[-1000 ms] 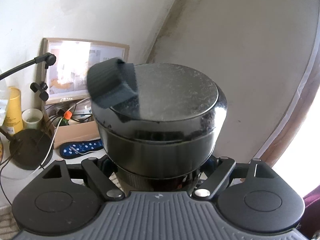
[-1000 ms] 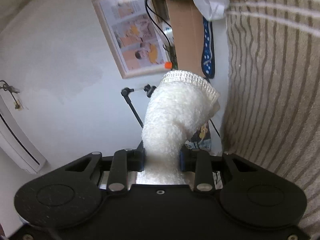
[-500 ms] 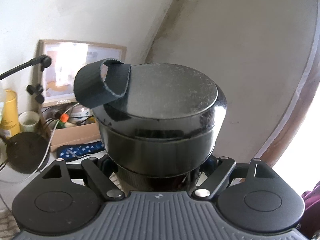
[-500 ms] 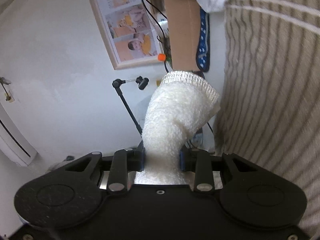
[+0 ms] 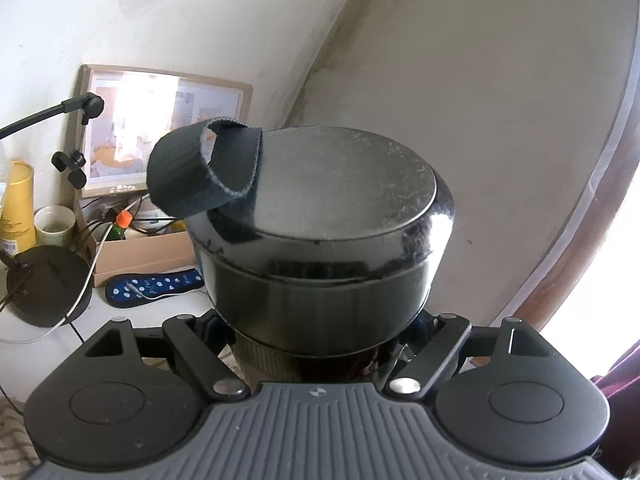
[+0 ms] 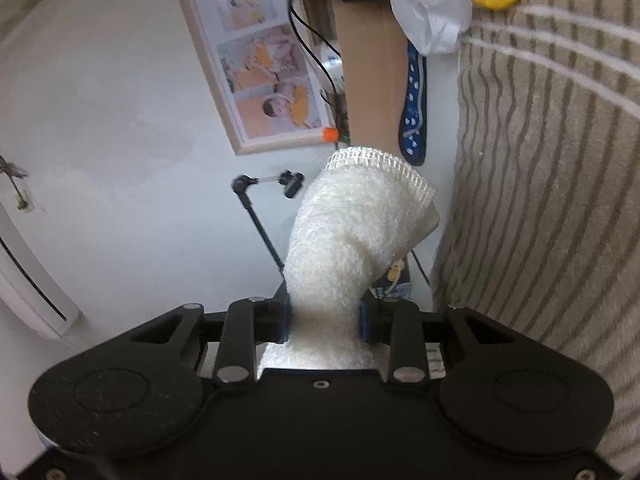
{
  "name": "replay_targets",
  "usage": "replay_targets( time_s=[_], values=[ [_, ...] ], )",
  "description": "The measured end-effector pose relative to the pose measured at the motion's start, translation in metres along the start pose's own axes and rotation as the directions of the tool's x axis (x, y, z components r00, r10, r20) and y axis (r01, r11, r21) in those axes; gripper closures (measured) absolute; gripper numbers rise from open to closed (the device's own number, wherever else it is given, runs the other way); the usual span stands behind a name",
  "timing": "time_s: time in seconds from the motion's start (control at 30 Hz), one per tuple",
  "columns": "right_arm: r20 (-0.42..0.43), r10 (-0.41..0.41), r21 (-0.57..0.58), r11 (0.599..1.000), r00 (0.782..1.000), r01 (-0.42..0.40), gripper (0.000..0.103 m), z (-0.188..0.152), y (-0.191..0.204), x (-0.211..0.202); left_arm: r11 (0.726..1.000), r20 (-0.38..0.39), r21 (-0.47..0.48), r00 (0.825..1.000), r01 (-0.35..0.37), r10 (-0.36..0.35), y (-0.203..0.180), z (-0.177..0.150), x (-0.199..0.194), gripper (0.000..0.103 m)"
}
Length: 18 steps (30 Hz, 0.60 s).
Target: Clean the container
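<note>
1. Since the earlier frame, the strap loop (image 5: 204,176) on the container (image 5: 320,240) swings open; the right view drifts.
2. We grip the container wide in the left gripper (image 5: 320,344), lid on, dusty.
3. The right gripper (image 6: 324,316) pinches a white cloth (image 6: 352,240), not yet on the container: wiping left.
4. Open room ahead; striped fabric (image 6: 540,200) close on the right.

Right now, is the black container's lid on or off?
On: the lid sits flat atop the black container, seam closed all around.
</note>
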State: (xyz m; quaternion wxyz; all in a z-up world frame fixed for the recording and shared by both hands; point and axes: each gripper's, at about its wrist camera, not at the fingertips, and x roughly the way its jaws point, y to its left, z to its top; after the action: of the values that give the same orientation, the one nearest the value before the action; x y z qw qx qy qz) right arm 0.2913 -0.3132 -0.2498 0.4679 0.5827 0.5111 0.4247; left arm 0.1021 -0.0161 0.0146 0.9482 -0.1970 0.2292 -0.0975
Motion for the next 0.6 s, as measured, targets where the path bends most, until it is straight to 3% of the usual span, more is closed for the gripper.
replay_targets(
  time_s=[0.17,0.3,0.47,0.6],
  values=[
    [-0.065,-0.006,0.051,0.999,0.998,0.009,0.074,-0.010,-0.016,0.011,0.996,0.003,-0.041,0.997,-0.075,0.075,0.014,-0.006,-0.006,0.020],
    [-0.105,-0.010,0.058,0.998,0.994,0.016,0.073,-0.017,-0.021,0.007,0.983,-0.016,-0.036,0.984,-0.179,0.178,0.026,-0.015,-0.016,0.020],
    [-0.175,-0.038,-0.095,0.995,0.984,0.021,0.073,-0.007,0.005,0.024,0.950,-0.061,0.002,0.948,-0.314,0.313,0.046,-0.029,-0.017,0.020],
    [-0.275,0.002,-0.228,0.971,0.961,-0.068,0.073,-0.006,0.035,0.058,0.930,-0.095,-0.001,0.926,-0.368,0.366,0.065,-0.040,-0.017,0.020]
  ],
)
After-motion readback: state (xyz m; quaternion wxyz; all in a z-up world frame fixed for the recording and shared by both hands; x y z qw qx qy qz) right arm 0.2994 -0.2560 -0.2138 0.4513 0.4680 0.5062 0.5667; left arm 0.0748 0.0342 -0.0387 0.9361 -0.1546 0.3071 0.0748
